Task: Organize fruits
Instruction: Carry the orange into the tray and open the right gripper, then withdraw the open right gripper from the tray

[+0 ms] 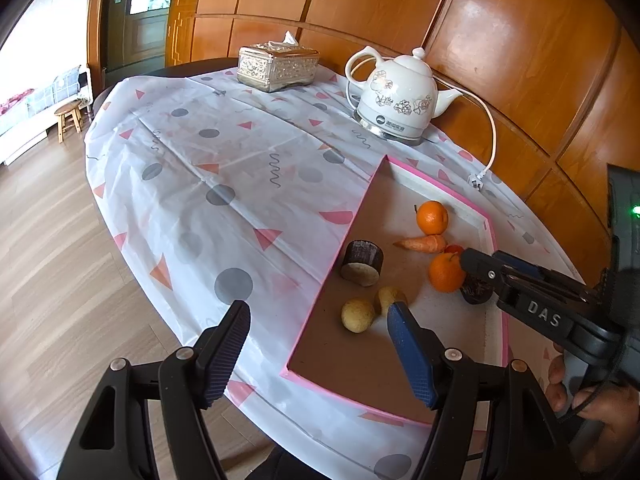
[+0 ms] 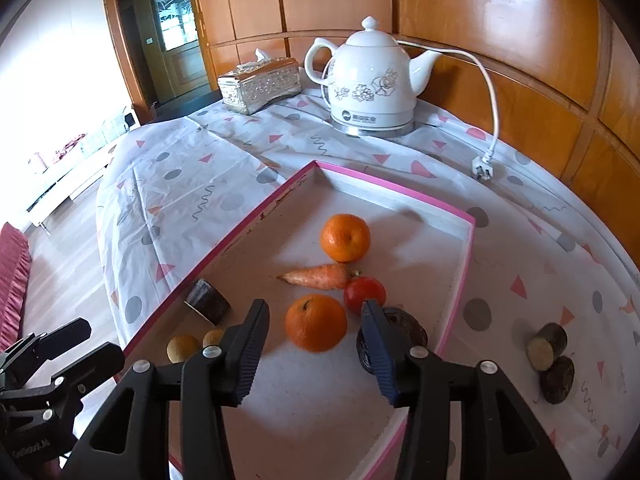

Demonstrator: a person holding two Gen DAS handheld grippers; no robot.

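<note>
Your right gripper (image 2: 314, 334) stands spread, pads clear, with the near orange (image 2: 316, 322) lying between and just beyond its fingertips inside the pink-rimmed tray (image 2: 468, 264). Your left gripper (image 1: 318, 322) hangs spread and empty, farther off.

Tray count:
- 2 oranges
- 1 carrot (image 2: 318, 277), long axis left-right
- 1 tomato (image 2: 365, 294)

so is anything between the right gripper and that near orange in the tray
Nothing visible. The near orange lies on the tray floor just ahead of the open right gripper, between its fingers' line. The tomato and a dark piece sit close on its right.
</note>
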